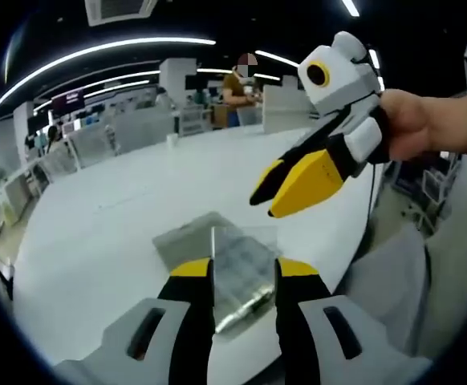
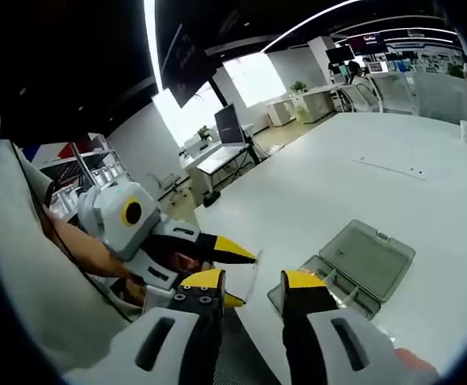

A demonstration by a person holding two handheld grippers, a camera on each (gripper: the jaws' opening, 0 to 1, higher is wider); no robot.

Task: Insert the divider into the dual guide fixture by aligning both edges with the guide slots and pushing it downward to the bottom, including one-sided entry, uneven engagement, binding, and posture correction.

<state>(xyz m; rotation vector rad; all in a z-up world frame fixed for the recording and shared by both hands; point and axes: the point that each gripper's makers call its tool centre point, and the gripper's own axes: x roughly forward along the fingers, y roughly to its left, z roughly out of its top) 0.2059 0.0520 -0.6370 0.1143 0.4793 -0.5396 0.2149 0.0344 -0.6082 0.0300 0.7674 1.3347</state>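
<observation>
Left gripper view looks along its own tongs (image 1: 244, 277), whose yellow-tipped jaws rise from six o'clock and stand on either side of a thin clear divider (image 1: 214, 277); the sheet runs edge-on between them, close against the left jaw, but whether they pinch it I cannot tell. Just beyond, on the white tabletop (image 1: 113, 208), lies the clear plastic fixture box (image 1: 237, 269) with its lid (image 1: 187, 237) folded flat toward ten o'clock. At two o'clock the right tongs (image 1: 264, 200) hang above the tabletop, held by a hand (image 1: 414, 124), their yellow jaws drawn nearly together with nothing between them. Far off at twelve o'clock a person (image 1: 237, 96) stands among the desks.

Right gripper view has its own tongs (image 2: 252, 281) at six o'clock, the jaws showing a gap between their yellow tips, and nothing is seen gripped. The box (image 2: 330, 285) sits at five o'clock, its lid (image 2: 367, 257) lying open toward three o'clock. The left tongs (image 2: 245, 258) come in from nine o'clock with the pale sheet (image 2: 255, 277) hanging at their tip, near the box's edge. A small cup (image 2: 466, 130) stands well apart at two o'clock. No writing, brand or label can be read on any of it.
</observation>
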